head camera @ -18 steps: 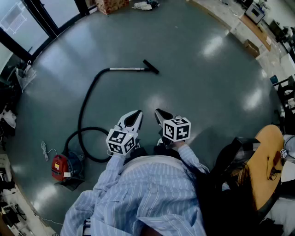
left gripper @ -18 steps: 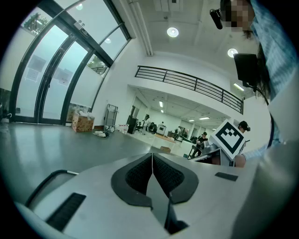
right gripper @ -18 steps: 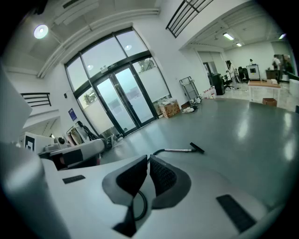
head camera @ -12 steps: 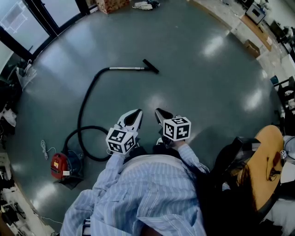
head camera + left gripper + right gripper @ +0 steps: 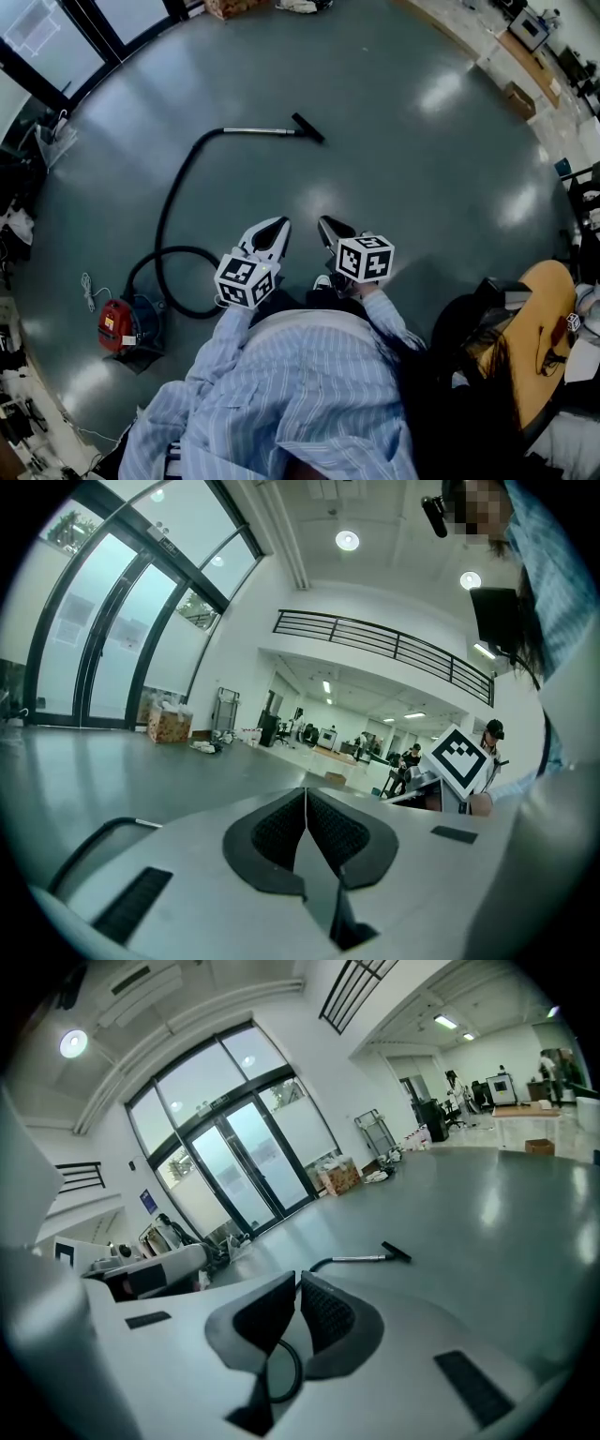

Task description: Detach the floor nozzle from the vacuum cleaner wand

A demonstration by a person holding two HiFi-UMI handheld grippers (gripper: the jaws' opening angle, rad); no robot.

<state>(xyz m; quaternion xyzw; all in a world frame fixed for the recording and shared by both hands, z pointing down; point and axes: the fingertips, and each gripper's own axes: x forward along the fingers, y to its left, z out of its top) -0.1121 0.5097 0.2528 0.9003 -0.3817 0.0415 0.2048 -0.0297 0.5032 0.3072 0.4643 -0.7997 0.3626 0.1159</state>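
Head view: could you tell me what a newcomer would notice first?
A black hose snakes over the grey floor from the red vacuum cleaner, lower left, to the wand and floor nozzle, upper centre. Nearer, the left gripper and right gripper hang side by side, shut and empty.

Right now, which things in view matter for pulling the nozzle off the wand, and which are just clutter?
Job:
- floor nozzle
- wand
- hose
- vacuum cleaner body
- left gripper and right gripper, fingers shut, empty

Lying about:
- cardboard box
- white cable
- brown box by the wall
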